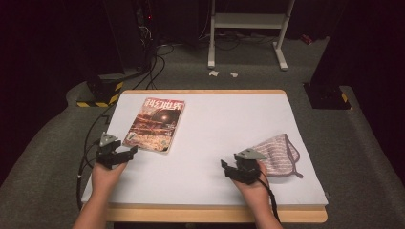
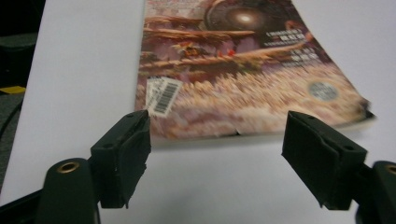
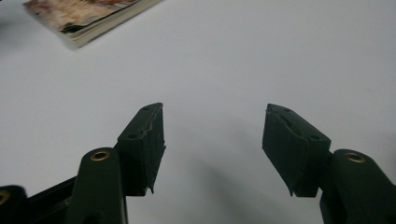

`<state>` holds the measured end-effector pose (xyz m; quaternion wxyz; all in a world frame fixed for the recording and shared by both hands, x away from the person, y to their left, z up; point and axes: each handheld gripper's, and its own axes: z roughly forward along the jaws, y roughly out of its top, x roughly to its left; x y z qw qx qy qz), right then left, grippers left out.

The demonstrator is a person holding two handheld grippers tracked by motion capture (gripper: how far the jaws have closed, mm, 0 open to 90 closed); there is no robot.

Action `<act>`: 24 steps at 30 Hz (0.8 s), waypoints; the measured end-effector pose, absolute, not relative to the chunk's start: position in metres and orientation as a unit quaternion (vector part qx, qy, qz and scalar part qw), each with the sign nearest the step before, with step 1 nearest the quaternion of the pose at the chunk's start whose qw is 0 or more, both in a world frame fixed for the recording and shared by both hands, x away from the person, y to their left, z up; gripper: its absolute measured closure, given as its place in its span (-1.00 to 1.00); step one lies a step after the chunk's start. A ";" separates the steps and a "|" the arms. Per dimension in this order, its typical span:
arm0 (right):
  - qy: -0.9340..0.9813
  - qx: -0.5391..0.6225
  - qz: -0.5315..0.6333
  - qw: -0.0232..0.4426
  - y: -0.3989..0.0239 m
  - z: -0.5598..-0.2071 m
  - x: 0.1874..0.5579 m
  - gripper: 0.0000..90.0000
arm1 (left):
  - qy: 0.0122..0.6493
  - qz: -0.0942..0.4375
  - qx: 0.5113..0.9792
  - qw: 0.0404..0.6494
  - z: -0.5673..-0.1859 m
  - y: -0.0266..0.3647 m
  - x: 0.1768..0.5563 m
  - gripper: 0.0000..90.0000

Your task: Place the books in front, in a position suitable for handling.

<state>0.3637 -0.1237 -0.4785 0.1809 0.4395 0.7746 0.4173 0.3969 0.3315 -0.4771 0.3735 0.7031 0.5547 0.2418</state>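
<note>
Both claws gape empty: left claw (image 2: 217,154) facing the magazine (image 2: 243,70), right claw (image 3: 212,149) over bare table (image 3: 280,56).

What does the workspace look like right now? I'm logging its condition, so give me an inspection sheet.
Surface: white-covered table with wooden edge, bare in the middle.
Job's things: glossy magazine with reddish cover, flat, closed, at left.
Clutter: striped pinkish cloth, lying at right.
Grippers: left gripper open, just short of the magazine's near edge; right gripper open over bare table, beside the cloth.
Cables: black cables on the floor behind the table.
Surroundings: grey carpet, white metal stand, dark room.
</note>
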 end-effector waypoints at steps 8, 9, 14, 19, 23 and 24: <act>0.798 0.403 0.419 0.158 -0.058 -0.491 0.390 -0.03 | 0.570 0.221 0.711 0.348 -0.490 0.343 0.437 -0.50; 0.798 0.402 0.421 0.155 -0.053 -0.492 0.394 -0.04 | 0.573 0.215 0.711 0.346 -0.491 0.345 0.441 -0.50; 0.797 0.413 0.419 0.140 -0.026 -0.496 0.421 -0.10 | 0.582 0.191 0.711 0.345 -0.496 0.350 0.454 -0.46; 0.802 0.412 0.411 0.136 0.002 -0.497 0.443 -0.13 | 0.580 0.180 0.718 0.340 -0.498 0.349 0.461 -0.45; 0.807 0.411 0.406 0.126 0.024 -0.495 0.458 -0.13 | 0.576 0.177 0.721 0.341 -0.498 0.348 0.463 -0.40; 0.806 0.412 0.406 0.125 0.037 -0.494 0.466 -0.12 | 0.576 0.179 0.721 0.341 -0.498 0.347 0.463 -0.38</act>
